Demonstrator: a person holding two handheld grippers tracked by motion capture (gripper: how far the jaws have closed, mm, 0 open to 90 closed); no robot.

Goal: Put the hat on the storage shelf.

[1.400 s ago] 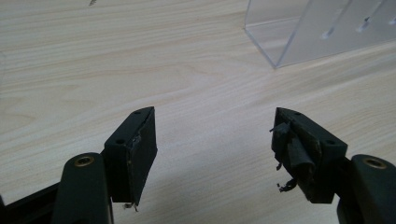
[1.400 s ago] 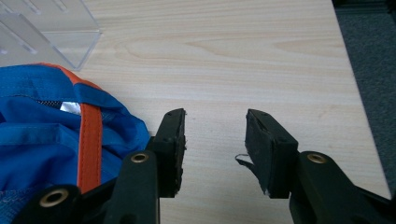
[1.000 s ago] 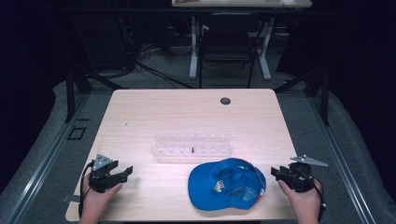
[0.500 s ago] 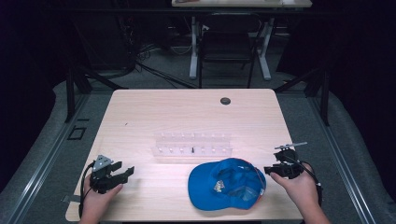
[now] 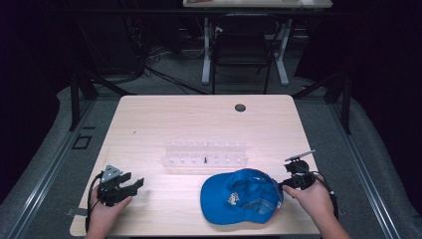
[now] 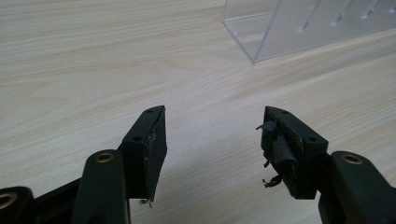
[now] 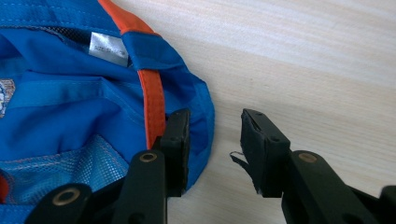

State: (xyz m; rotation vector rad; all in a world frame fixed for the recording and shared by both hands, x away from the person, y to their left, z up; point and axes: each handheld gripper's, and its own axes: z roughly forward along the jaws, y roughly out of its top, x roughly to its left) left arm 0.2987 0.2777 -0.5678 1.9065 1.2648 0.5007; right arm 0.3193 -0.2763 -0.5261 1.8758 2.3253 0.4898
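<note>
On the light wooden table [image 5: 199,124] I count 1 blue cap [image 5: 241,195], 1 clear acrylic rack [image 5: 205,154] and 1 small dark round grommet [image 5: 240,107] set in the far part of the top. I hold 2 claws. My left gripper [image 5: 130,185] sits near the front left corner, resting low on the wood, its 2 jaws spread wide with bare table between them and nothing held; in the left gripper view [image 6: 212,135] a corner of the rack [image 6: 299,28] lies ahead and to the right, well apart from the tips. My right gripper [image 5: 287,183] is at the right edge of the cap, near the front right of the table. In the right gripper view [image 7: 212,140] its jaws stand partly open: 1 jaw lies over the cap's blue edge [image 7: 93,93], just beside the orange trim band [image 7: 152,98], and the other is over bare wood, so the fabric rim sits at the gap but is not pinched. The cap lies upside down, inner mesh and a white label [image 7: 108,48] showing. From the high view its long axis runs roughly left to right across the table, just in front of the rack; I cannot tell which end is the brim. The rack's long side also runs left to right, with 1 small dark item [image 5: 205,160] standing in it.
</note>
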